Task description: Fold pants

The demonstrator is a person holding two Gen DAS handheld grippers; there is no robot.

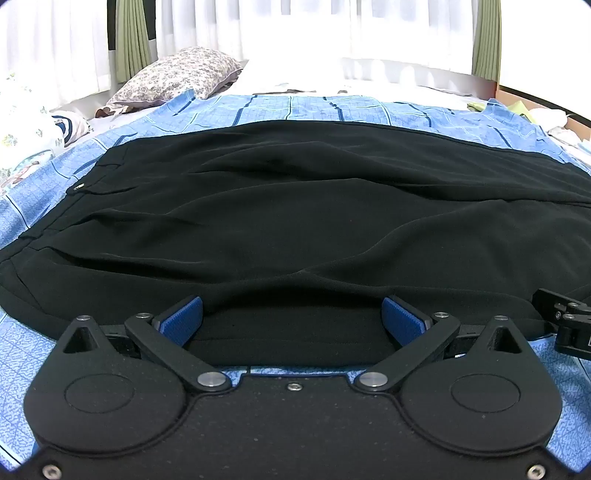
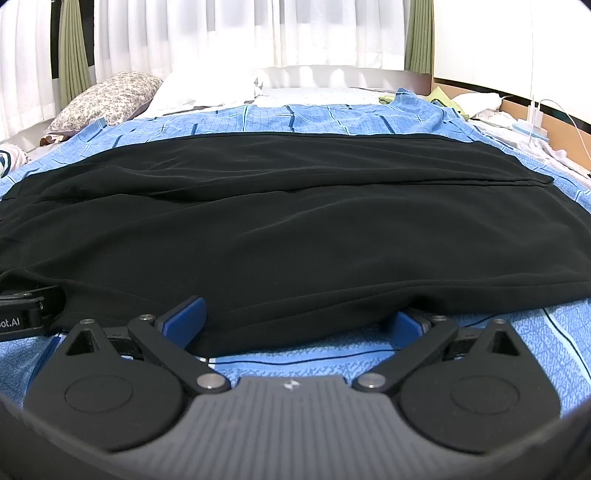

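fold pants: both grippers set at the near edge, no grasp yet

left wrist view
- pants (image 1: 295, 206): black, spread crosswise on a blue sheet (image 1: 369, 107) over the bed; waistband with a small metal fastener (image 1: 78, 187) lies to the left, the legs run off to the right.
- left hand-held gripper (image 1: 291, 321): jaws spread wide, blue pads (image 1: 184, 317) set either side of the near hem, which bulges into the gap. released, nothing pinched.
- right hand-held gripper (image 1: 565, 321): only a black corner shows at the right margin, near the same edge; its state cannot be told from here.
- pillow (image 1: 177, 79), patterned, at the far left by the white curtain (image 1: 258, 33).

right wrist view
- pants (image 2: 288, 229): leg section, lying flatter; a long seam line runs toward the far right, where the cuff end (image 2: 543, 181) shows.
- right hand-held gripper (image 2: 299, 325): jaws wide apart, the cloth edge lying across the gap and draped over the right pad; released, not clamped.
- left hand-held gripper (image 2: 26, 310): a black part at the left margin, beside the hem.
- cable (image 2: 554, 110) and small items at the far right of the bed, unseen in the other view.

step in hand (judged): approach for the first fold, both grippers lined along the near long edge. next move calls for both to close on the hem together, lift evenly, and carry it over to the far edge; thin slack cloth may slip or bunch.
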